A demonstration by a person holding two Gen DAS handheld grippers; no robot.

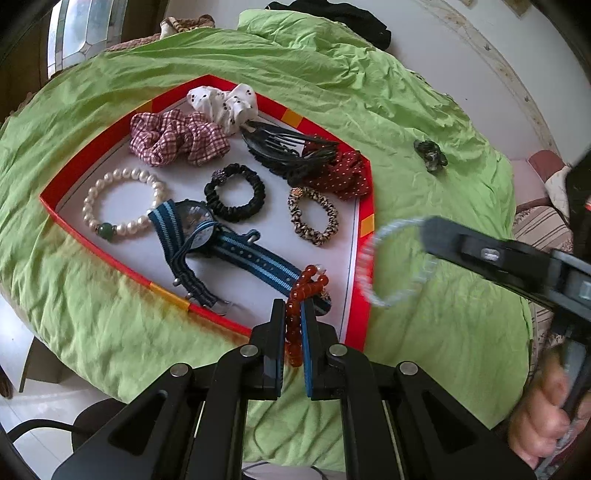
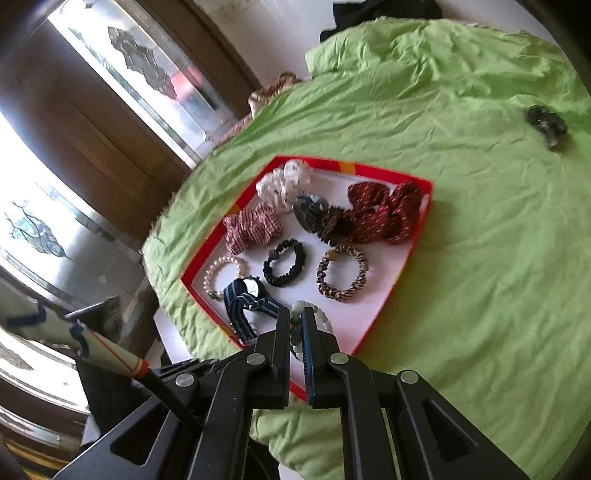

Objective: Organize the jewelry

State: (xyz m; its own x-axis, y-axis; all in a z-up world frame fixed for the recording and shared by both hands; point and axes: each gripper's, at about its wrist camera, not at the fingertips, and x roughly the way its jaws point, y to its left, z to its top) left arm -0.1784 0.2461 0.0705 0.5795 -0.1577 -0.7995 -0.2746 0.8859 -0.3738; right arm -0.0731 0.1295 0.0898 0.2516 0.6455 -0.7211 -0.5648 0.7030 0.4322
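A red-rimmed tray (image 1: 364,206) (image 2: 413,243) lies on the green cloth and holds scrunchies, a pearl bracelet (image 1: 122,205), a blue striped watch (image 1: 207,236) and hair claws. My left gripper (image 1: 293,314) is shut on a red bead bracelet (image 1: 301,295) over the tray's near corner. My right gripper (image 2: 295,321) is shut on a pale bead bracelet (image 2: 314,314) above the tray's near edge. It shows blurred in the left wrist view (image 1: 391,262), hanging from the right gripper (image 1: 424,232) over the tray's right rim.
A dark hair clip (image 1: 430,155) (image 2: 546,123) lies alone on the green cloth (image 1: 443,332) to the right of the tray. Black fabric (image 1: 351,22) lies at the far edge. Glass-paned doors (image 2: 110,110) stand to the left.
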